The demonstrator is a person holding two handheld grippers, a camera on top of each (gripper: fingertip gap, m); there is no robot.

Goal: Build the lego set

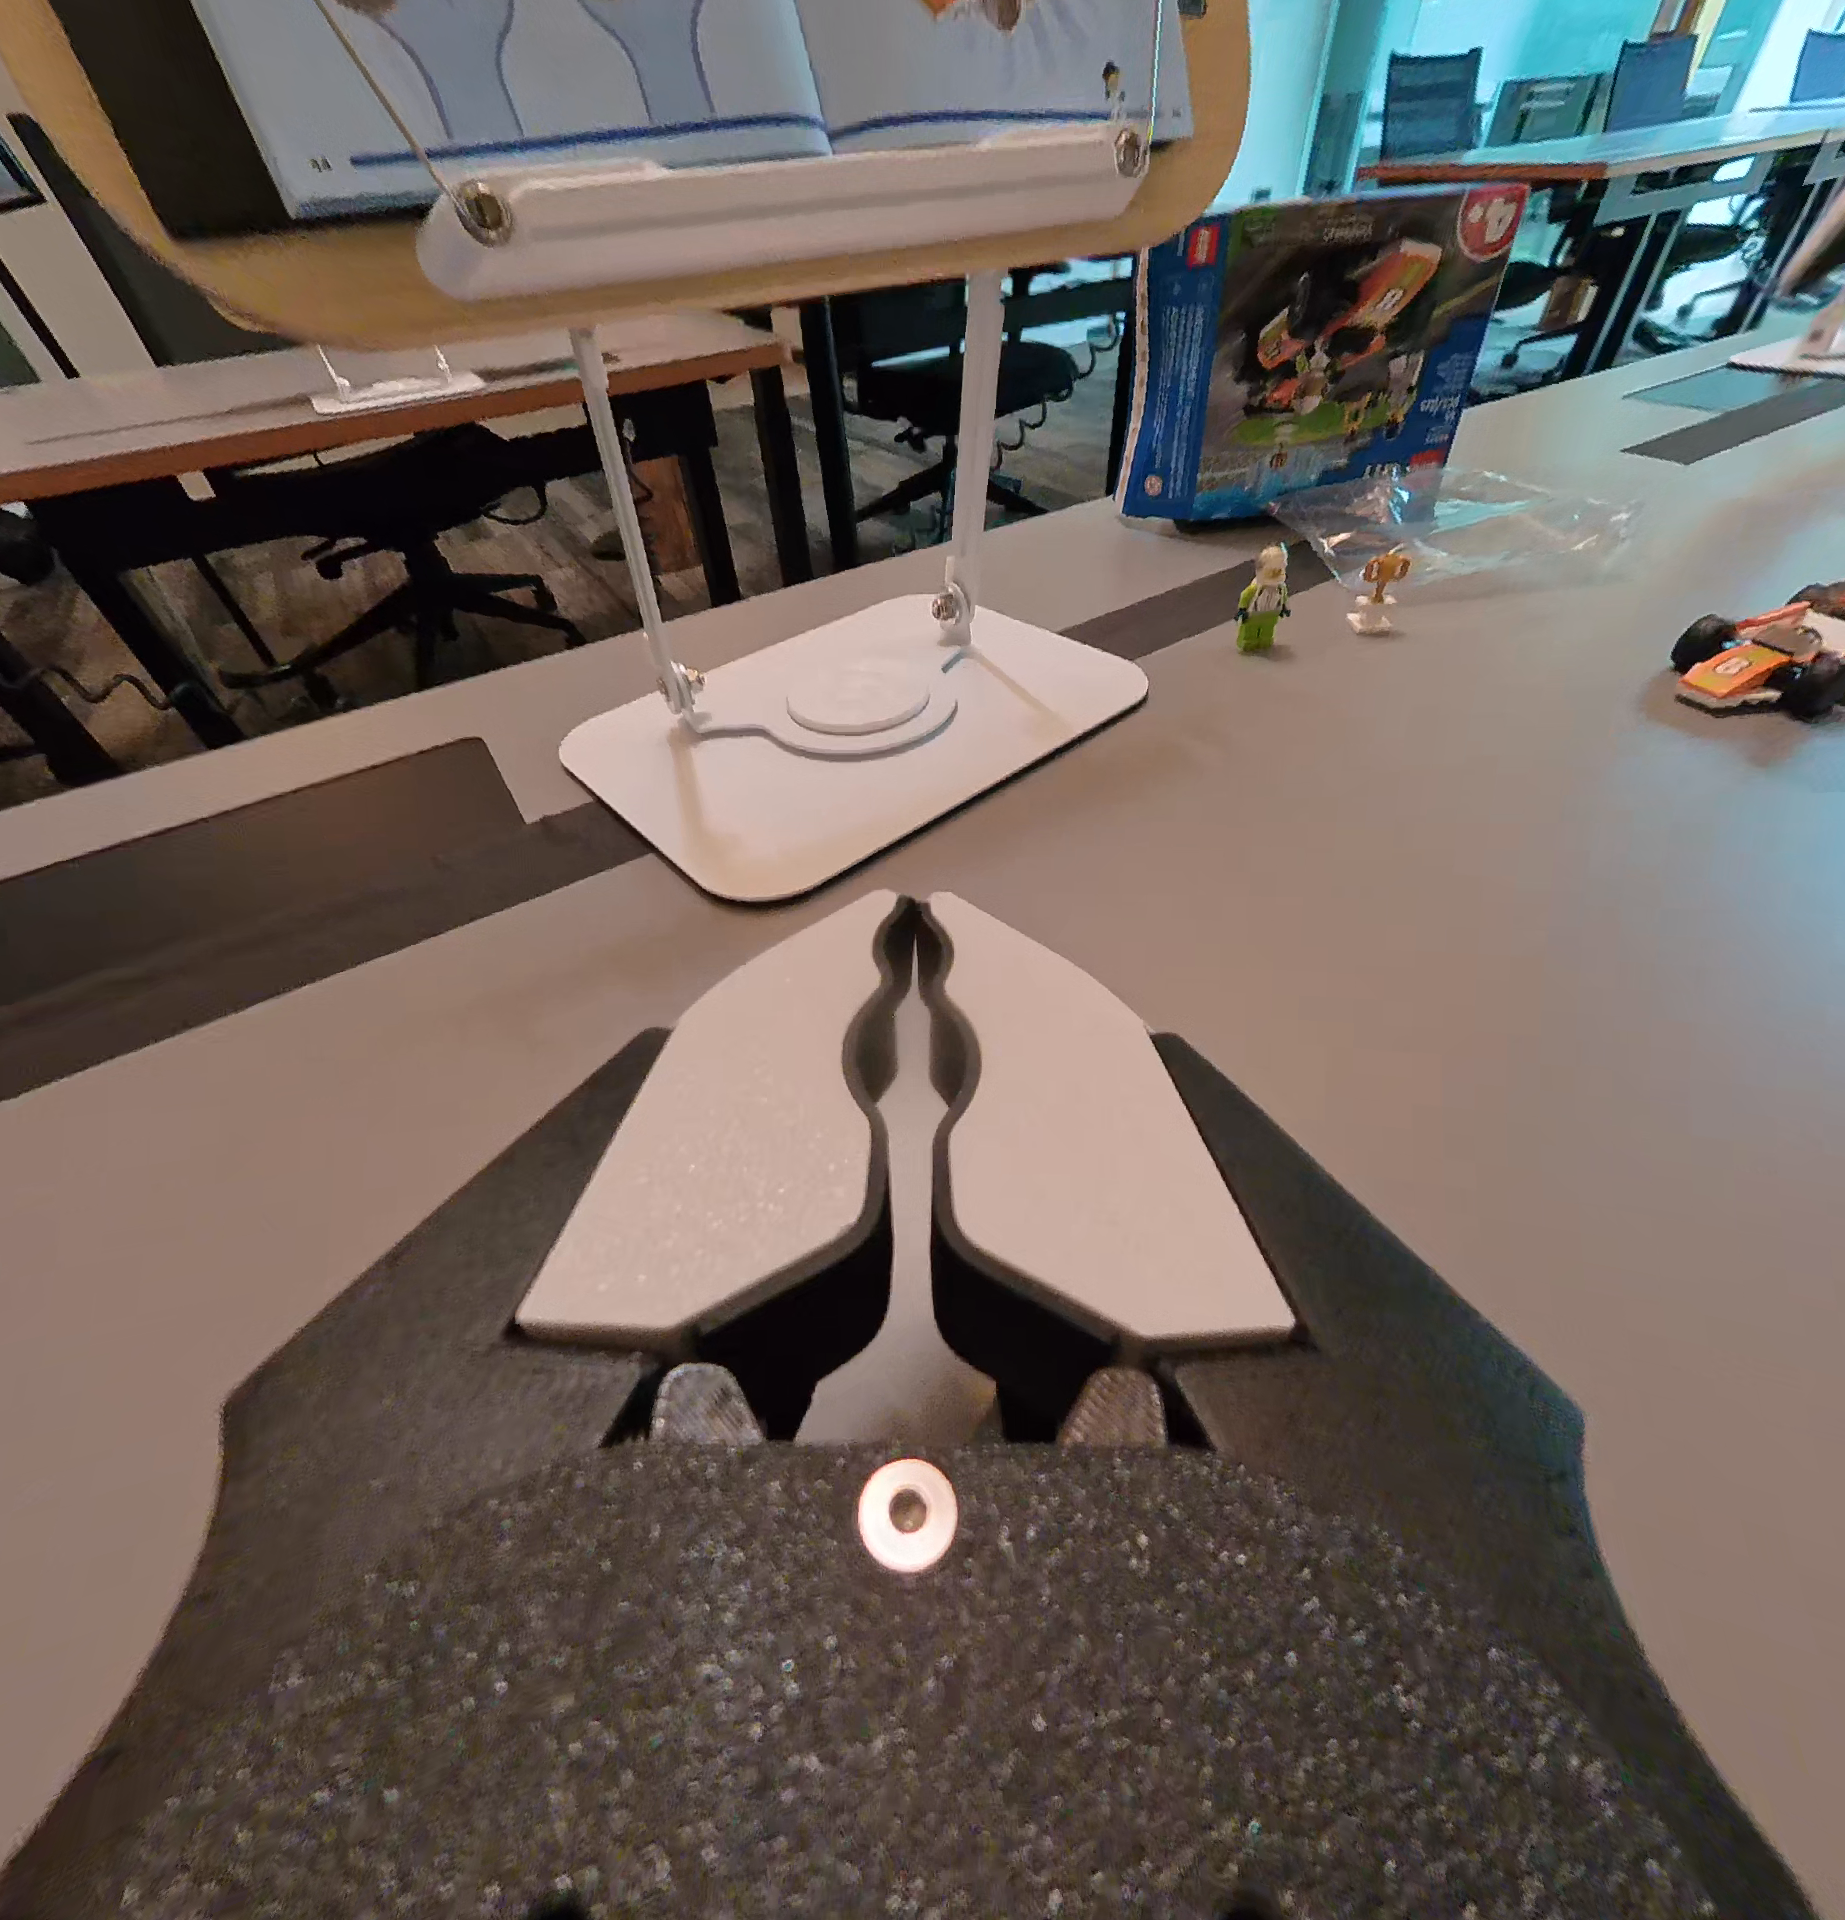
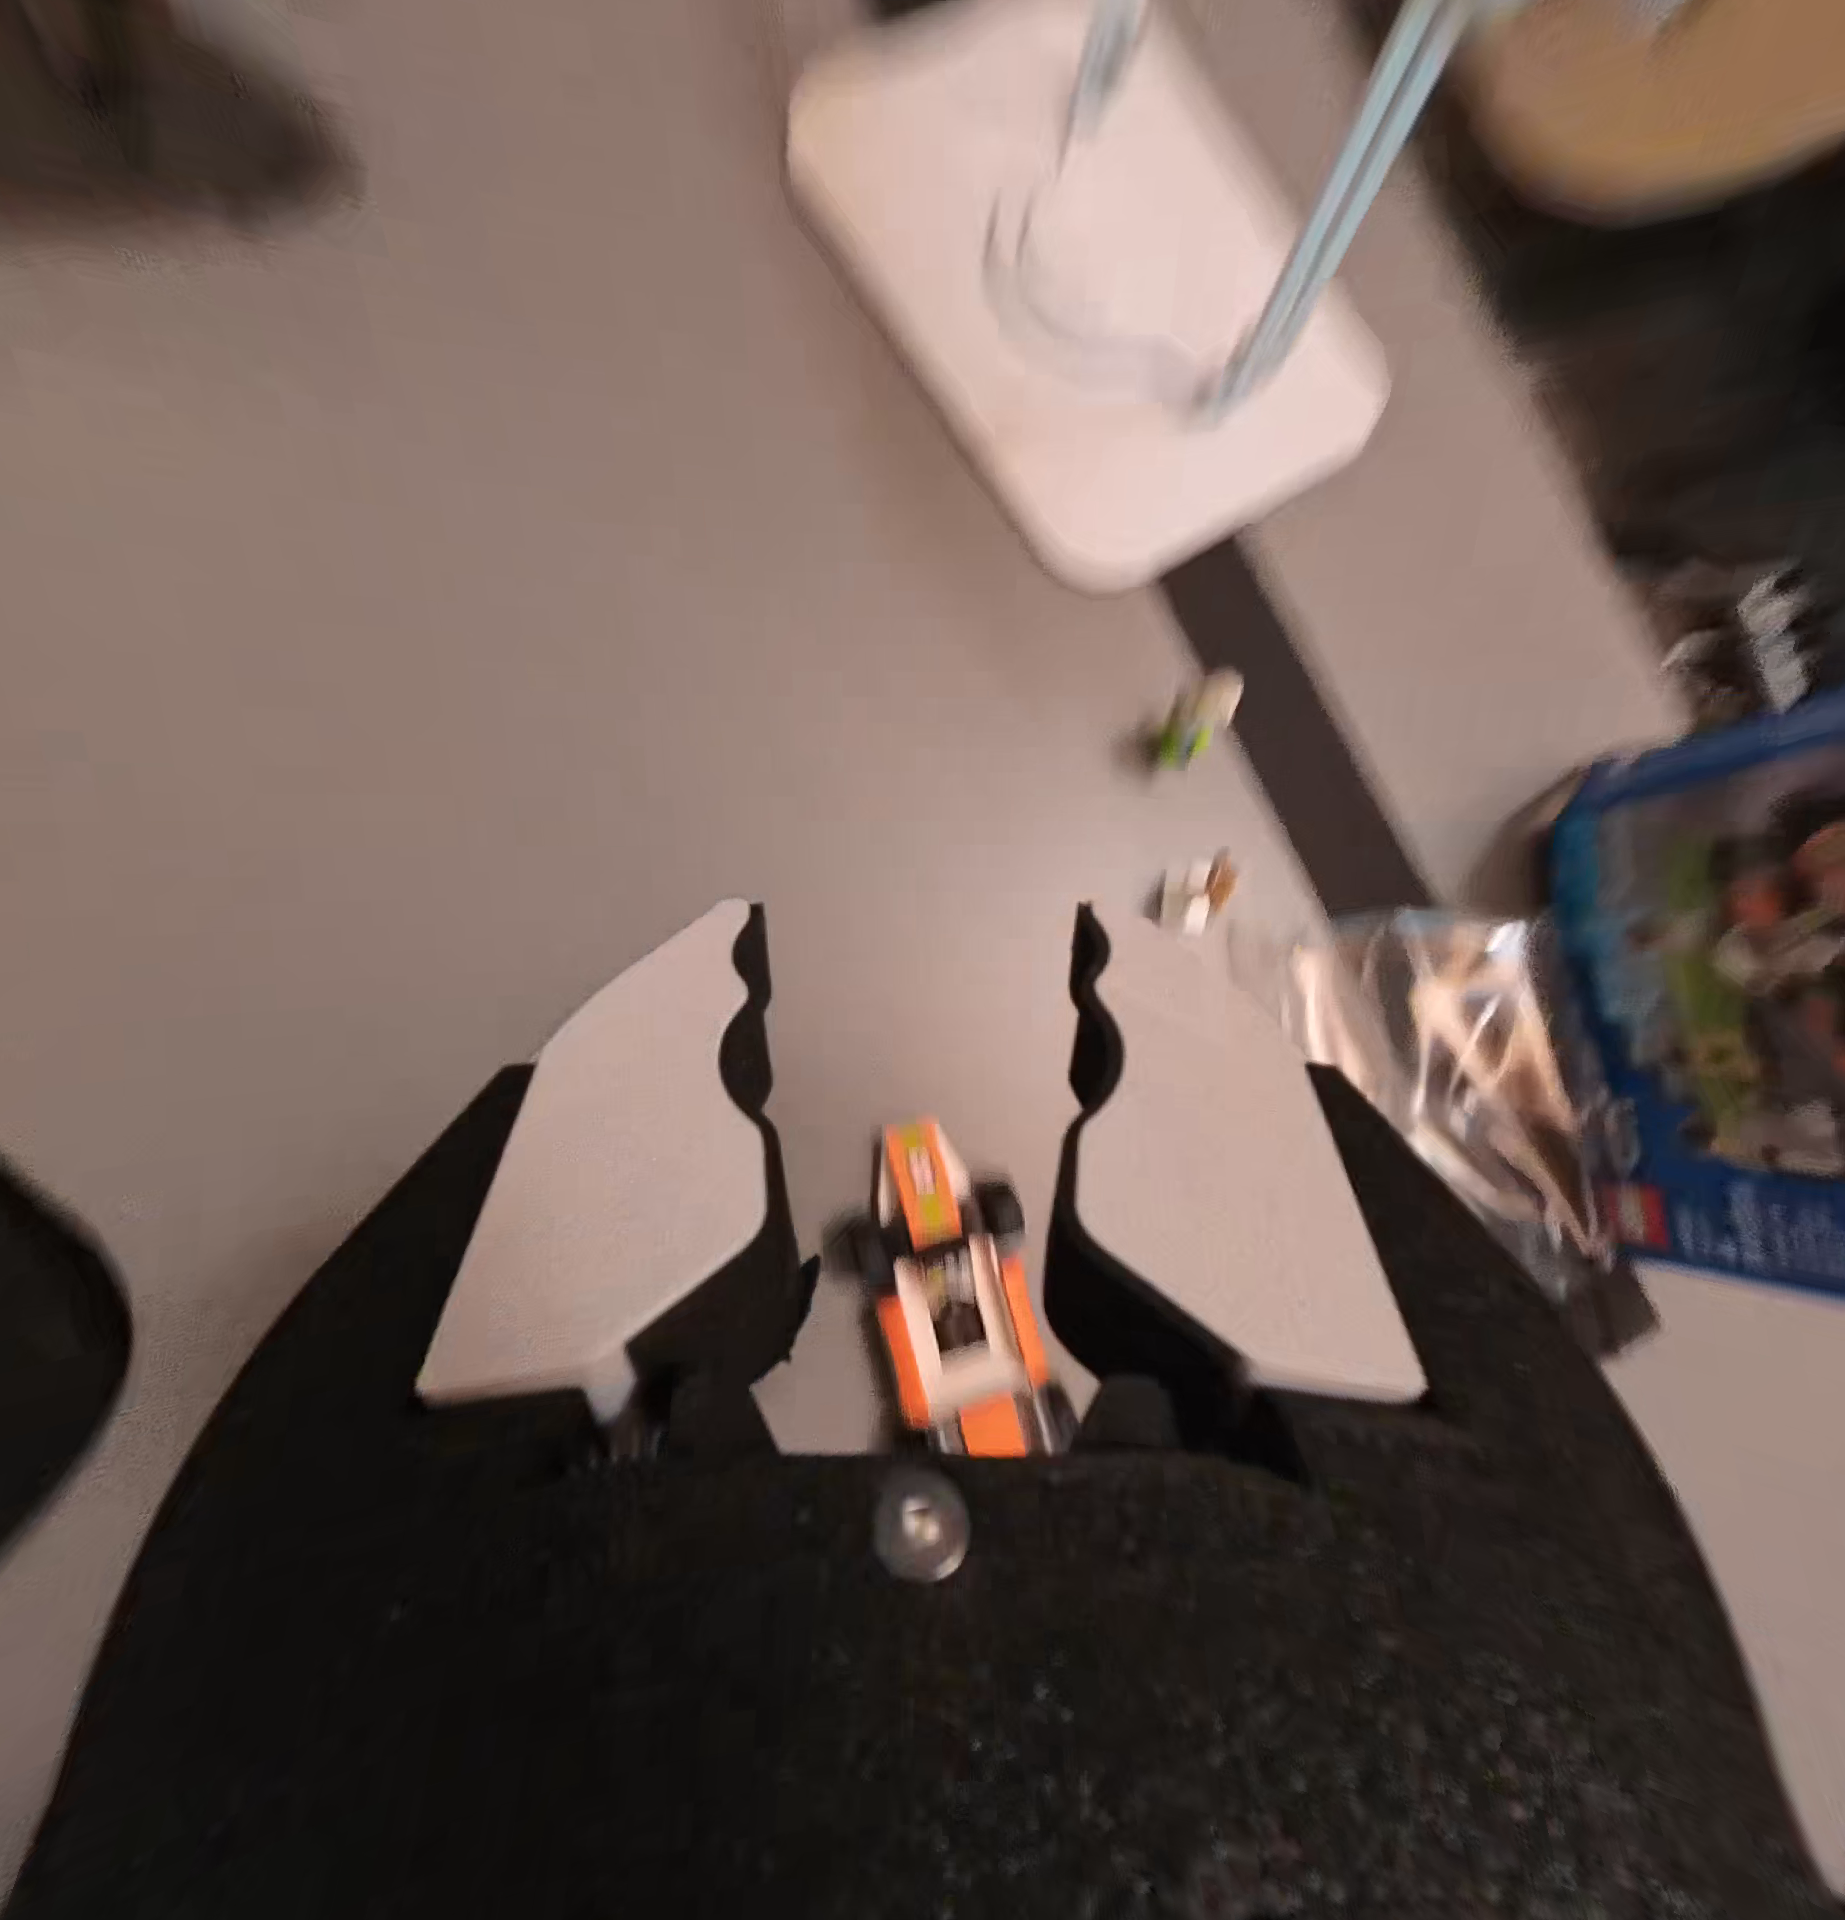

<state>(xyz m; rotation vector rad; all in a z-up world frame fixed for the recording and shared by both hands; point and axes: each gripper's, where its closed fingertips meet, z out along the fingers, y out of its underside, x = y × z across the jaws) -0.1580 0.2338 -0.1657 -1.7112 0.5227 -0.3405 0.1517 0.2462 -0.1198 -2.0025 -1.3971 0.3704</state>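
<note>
An orange and white lego race car (image 1: 1785, 660) stands on the grey table at the far right of the left wrist view. In the blurred right wrist view the car (image 2: 949, 1309) lies on the table below, seen between my open fingers. My right gripper (image 2: 918, 920) is open and empty, above the car and apart from it. My left gripper (image 1: 916, 914) is shut and empty, low over the table in front of the stand's base. A green and white minifigure (image 1: 1264, 603) (image 2: 1193, 722) and a small trophy piece (image 1: 1380, 597) (image 2: 1198, 894) stand near the table's dark strip.
A white book stand (image 1: 856, 738) (image 2: 1084, 312) holds an open instruction booklet (image 1: 689, 83). The blue lego box (image 1: 1313, 353) (image 2: 1749, 997) and a clear plastic bag (image 1: 1469, 520) (image 2: 1437, 1060) lie at the right. Other desks and chairs stand behind the table. Tip to tip, the grippers are about 30 centimetres apart. The car (image 2: 949, 1309) sits 15 centimetres or so from the ends of my right fingers. The left camera catches it too, in the left wrist view (image 1: 1804, 647).
</note>
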